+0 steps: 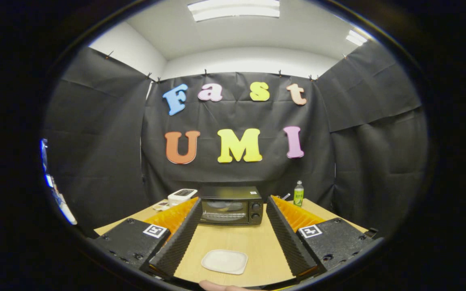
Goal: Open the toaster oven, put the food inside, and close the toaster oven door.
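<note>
Gripper view: the gripper [233, 202] hangs above a light wooden worktop [257, 242], its jaws spread wide and holding nothing. Between the two fingers [180, 238], near their base, a white square plate [225, 261] lies flat on the worktop; whether any food sits on it cannot be told. Beyond the fingertips, at the far end of the worktop against the black cloth wall [95, 133], a black toaster oven [231, 205] stands with its glass door shut and two knobs [256, 211] down its right side. Just to its left sit a white device [182, 196] and a small flat item too blurred to name. To its right stands a green-labelled bottle [298, 193], upright, well apart from the oven. A fingertip [217, 286] of the person shows below the plate.
</note>
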